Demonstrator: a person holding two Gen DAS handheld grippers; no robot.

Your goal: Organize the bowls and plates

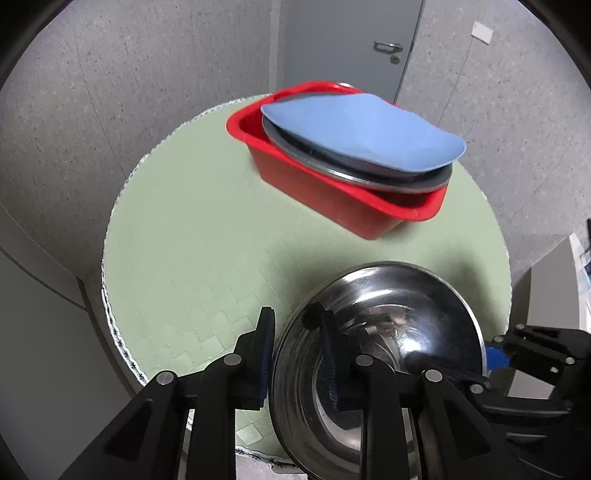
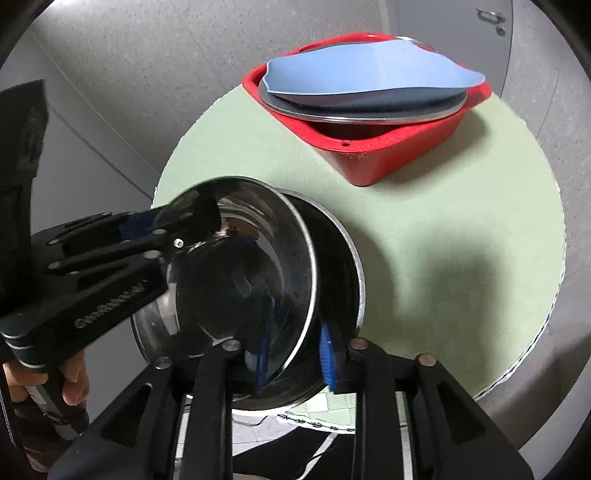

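A plain institutional room was suggested by speckled grey walls (image 1: 147, 92), a grey door (image 1: 347, 48) and a cloth-covered round table (image 1: 207, 236).

a round tabletop (image 1: 192, 236) carries a pale green woven mat with a checked pattern and a stitched white edge. around it stand grey speckled walls (image 1: 122, 92). at the far side a grey door (image 1: 347, 48) shows a metal lever handle (image 1: 388, 46) with a round lock just below it. a small white patch (image 1: 482, 31) sits on the wall right of the door.
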